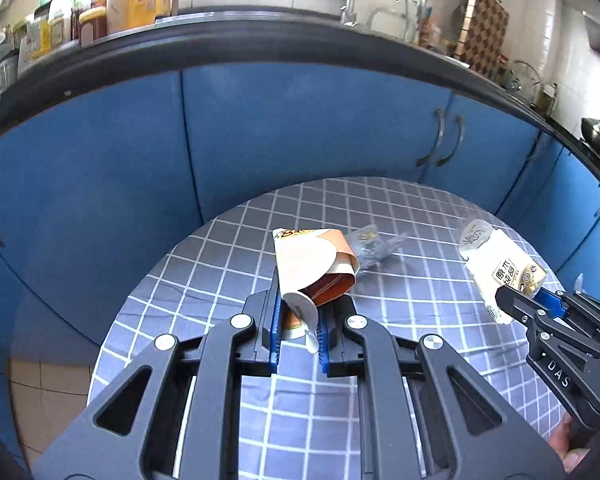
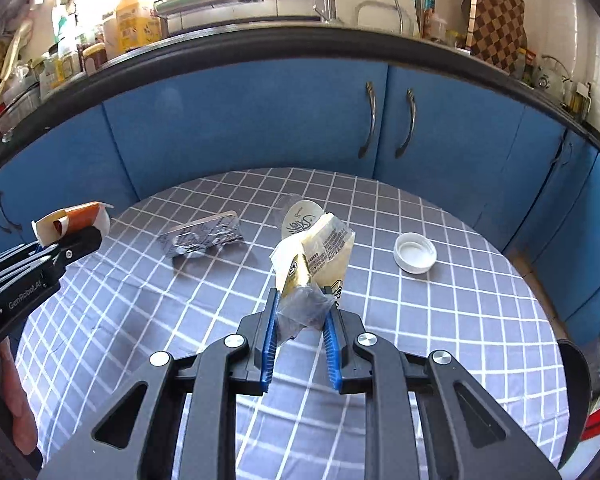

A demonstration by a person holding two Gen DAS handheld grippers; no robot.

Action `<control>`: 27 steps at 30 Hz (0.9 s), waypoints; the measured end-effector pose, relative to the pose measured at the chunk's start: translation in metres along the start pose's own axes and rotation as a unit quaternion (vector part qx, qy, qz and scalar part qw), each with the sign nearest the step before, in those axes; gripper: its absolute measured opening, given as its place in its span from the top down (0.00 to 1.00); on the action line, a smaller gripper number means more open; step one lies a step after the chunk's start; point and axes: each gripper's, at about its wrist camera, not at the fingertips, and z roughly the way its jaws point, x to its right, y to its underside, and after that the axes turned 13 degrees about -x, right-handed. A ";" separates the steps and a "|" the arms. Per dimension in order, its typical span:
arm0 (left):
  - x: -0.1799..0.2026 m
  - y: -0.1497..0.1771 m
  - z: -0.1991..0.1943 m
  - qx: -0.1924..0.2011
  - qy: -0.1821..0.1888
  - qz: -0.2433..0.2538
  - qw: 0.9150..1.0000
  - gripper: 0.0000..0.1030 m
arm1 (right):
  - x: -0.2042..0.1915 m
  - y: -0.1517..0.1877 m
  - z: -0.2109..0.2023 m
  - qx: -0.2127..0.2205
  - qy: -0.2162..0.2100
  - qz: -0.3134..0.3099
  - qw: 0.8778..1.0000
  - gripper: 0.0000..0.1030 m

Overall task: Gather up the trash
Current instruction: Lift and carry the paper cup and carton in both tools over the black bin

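Pinching flattened cup point(image 1: 312, 268) in left hand-held gripper point(image 1: 298, 320) (above table point(image 1: 380, 208))

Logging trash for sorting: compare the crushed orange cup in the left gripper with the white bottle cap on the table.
The orange cup is flattened paper, pinched in the left gripper and lifted; the white bottle cap is a rigid round piece lying loose, open side up, on the checked tablecloth. The cup is printed orange and white; the cap is plain white. Both are trash.

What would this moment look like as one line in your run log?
left gripper: shut on orange carton | right gripper: shut on cream wrapper | on table: foil scrap, white cap
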 end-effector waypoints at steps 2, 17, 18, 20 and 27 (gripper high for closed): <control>0.012 0.003 -0.006 0.001 -0.002 0.010 1.000 0.86 | 0.003 0.005 -0.010 0.004 -0.001 0.003 1.000 0.80; 0.127 0.020 -0.034 0.009 0.015 0.089 0.996 0.86 | 0.075 0.052 -0.077 0.035 0.037 0.053 0.997 0.80; 0.136 0.020 -0.036 0.011 0.016 0.095 0.995 0.86 | 0.082 0.055 -0.081 0.038 0.040 0.057 0.997 0.80; 0.152 0.020 -0.038 0.014 0.018 0.105 0.994 0.86 | 0.093 0.059 -0.086 0.042 0.041 0.065 0.996 0.80; 0.217 0.023 -0.035 0.012 0.026 0.145 0.989 0.85 | 0.134 0.076 -0.096 0.050 0.060 0.088 0.993 0.80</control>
